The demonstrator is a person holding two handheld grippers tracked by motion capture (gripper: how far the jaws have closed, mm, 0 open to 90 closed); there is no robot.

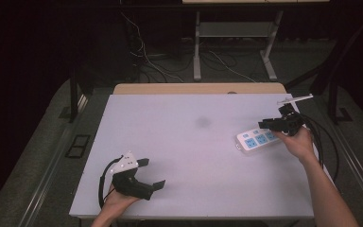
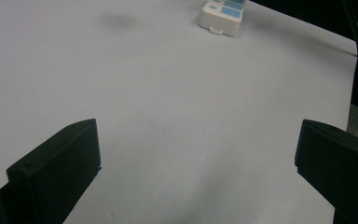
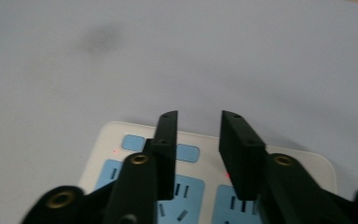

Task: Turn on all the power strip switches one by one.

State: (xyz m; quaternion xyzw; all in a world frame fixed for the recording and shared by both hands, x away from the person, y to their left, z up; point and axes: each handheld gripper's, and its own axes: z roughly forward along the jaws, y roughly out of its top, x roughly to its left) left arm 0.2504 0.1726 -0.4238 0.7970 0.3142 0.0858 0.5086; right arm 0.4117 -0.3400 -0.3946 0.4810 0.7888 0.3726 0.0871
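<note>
Two grippers are over the white table (image 1: pixel 189 142). Left gripper (image 1: pixel 150 173), lower left of the high view: held in the person's left hand (image 1: pixel 116 196), resting low near the front edge of the table. Its jaws stand wide apart with nothing between them. In the left gripper view they rise from the lower left and lower right corners, with bare table surface in the gap.

Right gripper (image 1: pixel 266 125), right of centre in the high view: held in the person's right hand (image 1: pixel 300 142), over the white power strip (image 1: pixel 258 139). The strip lies flat on the table at the right side, blue socket faces up. In the right gripper view the jaws are parted by a narrow gap and hang above the strip (image 3: pixel 186 186); nothing is clamped between them, and whether a tip touches the strip cannot be told. A small red light glows on the strip beside the right-hand jaw.

In the left gripper view the strip's end (image 2: pixel 223 14) sits at the top edge, well apart from that gripper. A faint dark smudge (image 1: pixel 202 122) marks the table centre.
</note>
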